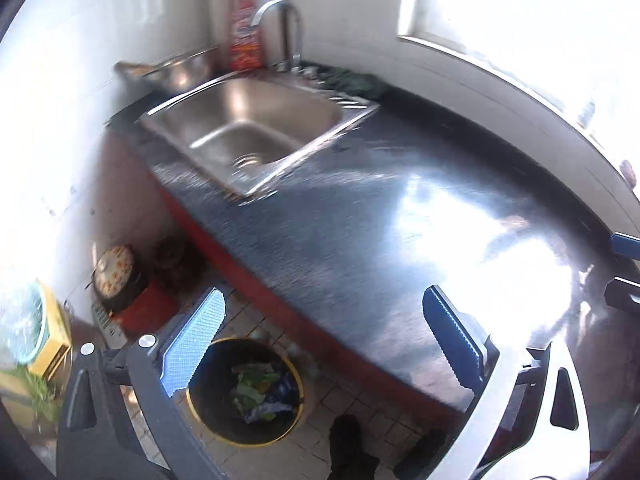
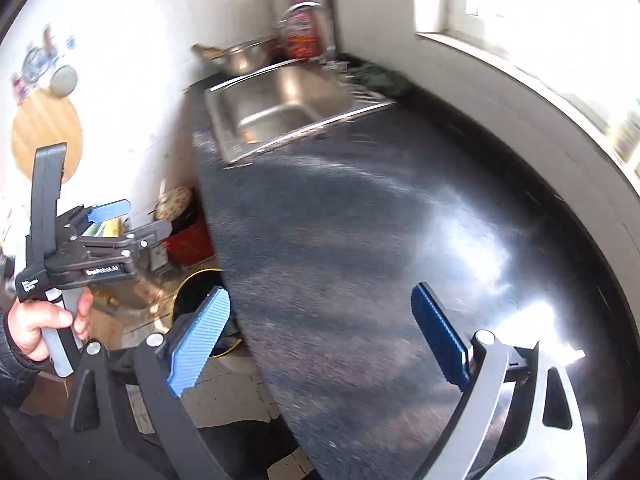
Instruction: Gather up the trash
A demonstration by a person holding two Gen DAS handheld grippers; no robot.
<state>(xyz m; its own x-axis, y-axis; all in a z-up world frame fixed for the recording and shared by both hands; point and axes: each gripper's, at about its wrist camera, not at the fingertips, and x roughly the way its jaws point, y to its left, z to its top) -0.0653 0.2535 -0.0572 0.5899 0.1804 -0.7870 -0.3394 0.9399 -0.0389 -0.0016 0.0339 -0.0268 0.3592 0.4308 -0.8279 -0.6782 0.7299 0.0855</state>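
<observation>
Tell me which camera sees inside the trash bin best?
The left wrist view. It looks down into the trash bin, showing its whole yellow rim and the green and blue scraps inside. In the right wrist view only part of the bin shows, cut off by the countertop and one tong finger.

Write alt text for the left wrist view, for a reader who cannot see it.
The left gripper hangs open and empty, fingers spread above the edge of a dark countertop. Below on the tiled floor stands a black trash bin with a yellow rim, holding scraps. A steel sink with a curved faucet sits at the far end.
</observation>
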